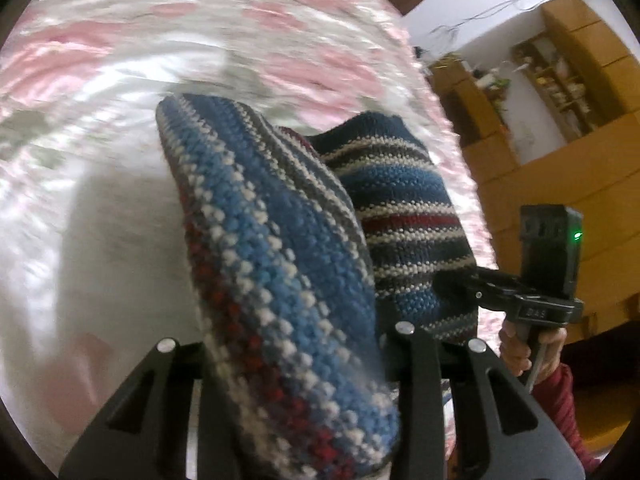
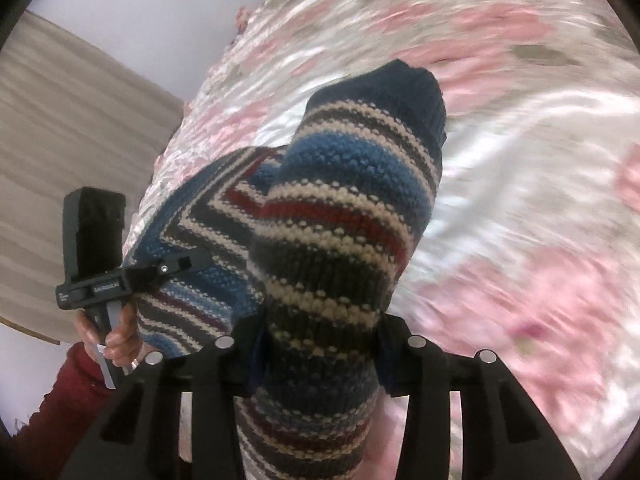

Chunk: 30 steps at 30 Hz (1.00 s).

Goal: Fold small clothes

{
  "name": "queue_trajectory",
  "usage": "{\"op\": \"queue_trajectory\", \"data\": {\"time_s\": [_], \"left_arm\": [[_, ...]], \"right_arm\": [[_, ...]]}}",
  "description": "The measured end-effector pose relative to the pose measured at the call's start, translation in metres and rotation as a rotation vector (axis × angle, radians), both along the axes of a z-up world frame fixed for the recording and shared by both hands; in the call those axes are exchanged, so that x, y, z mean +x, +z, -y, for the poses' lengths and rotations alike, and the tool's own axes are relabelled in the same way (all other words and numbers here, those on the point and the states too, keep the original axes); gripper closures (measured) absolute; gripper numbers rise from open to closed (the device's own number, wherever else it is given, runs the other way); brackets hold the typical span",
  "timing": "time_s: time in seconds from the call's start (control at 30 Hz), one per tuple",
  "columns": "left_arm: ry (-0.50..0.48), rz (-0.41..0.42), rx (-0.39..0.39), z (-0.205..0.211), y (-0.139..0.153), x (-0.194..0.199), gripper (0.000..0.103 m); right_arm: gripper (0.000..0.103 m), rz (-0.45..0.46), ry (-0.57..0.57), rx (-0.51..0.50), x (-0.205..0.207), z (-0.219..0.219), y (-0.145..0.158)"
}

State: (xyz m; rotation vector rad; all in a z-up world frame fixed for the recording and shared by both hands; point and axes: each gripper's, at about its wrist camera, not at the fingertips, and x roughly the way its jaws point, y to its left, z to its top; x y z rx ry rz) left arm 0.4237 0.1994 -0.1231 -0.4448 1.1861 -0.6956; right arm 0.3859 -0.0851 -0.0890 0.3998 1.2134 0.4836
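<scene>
The striped knit garment (image 1: 280,264) hung in the air above the pink-and-white floral bedspread (image 1: 100,60), stretched between the two grippers and clear of the bed, as far as the blurred fabric below allowed one to judge. In the left wrist view the left gripper (image 1: 296,360) was closed on a thick fold of the knit; the cloth bulged up between the black fingers and hid their tips completely. Further right in that view the right gripper (image 1: 460,284) pinched the far edge of the garment, its jaws shut on the wool, with a hand (image 1: 528,348) in a red sleeve (image 1: 560,412) wrapped round the grip below it. A small green light glowed on the black block above that grip.

From the right wrist view the right gripper (image 2: 316,340) likewise had a bundle of the garment (image 2: 344,216) clamped between its fingers, the dark blue ribbed cuff (image 2: 404,92) standing up at the top. The left gripper (image 2: 188,262) showed at the left, nipped on the cloth's edge and held by a hand (image 2: 116,332).

The bedspread was smeared by motion in both views, so its pattern was hard to read. Wooden shelving (image 1: 560,92) stood at the right of the left view, its contents too small to identify.
</scene>
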Motion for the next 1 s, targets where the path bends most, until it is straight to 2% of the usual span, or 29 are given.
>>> {"op": "queue_trajectory", "data": {"time_s": [0.17, 0.3, 0.43, 0.53, 0.6, 0.77, 0.87, 1.0], "left_arm": [[-0.035, 0.008, -0.001, 0.054, -0.008, -0.035, 0.071], [-0.072, -0.04, 0.074, 0.09, -0.042, -0.056, 0.071], [-0.074, 0.009, 0.162, 0.097, -0.066, -0.064, 0.068], [-0.059, -0.003, 0.188, 0.089, -0.085, -0.067, 0.063], [-0.036, -0.024, 0.179, 0.085, -0.093, -0.067, 0.059], [0.002, -0.027, 0.192, 0.079, -0.085, -0.076, 0.05], [0.025, -0.023, 0.189, 0.071, -0.076, -0.091, 0.047], [0.035, 0.005, 0.208, 0.062, -0.064, -0.114, 0.04]], "right_arm": [[0.06, -0.023, -0.072, -0.009, -0.035, 0.067, -0.003], [0.06, -0.086, -0.126, -0.011, -0.053, 0.107, -0.036], [0.06, -0.106, -0.152, 0.041, -0.062, 0.123, -0.066], [0.057, -0.097, -0.163, 0.054, -0.07, 0.124, -0.081], [0.054, -0.094, -0.172, 0.063, -0.073, 0.123, -0.084], [0.039, -0.084, -0.188, 0.053, -0.084, 0.117, -0.076], [0.035, -0.086, -0.182, 0.04, -0.11, 0.123, -0.067], [0.032, -0.129, -0.147, -0.009, -0.147, 0.119, -0.071]]}}
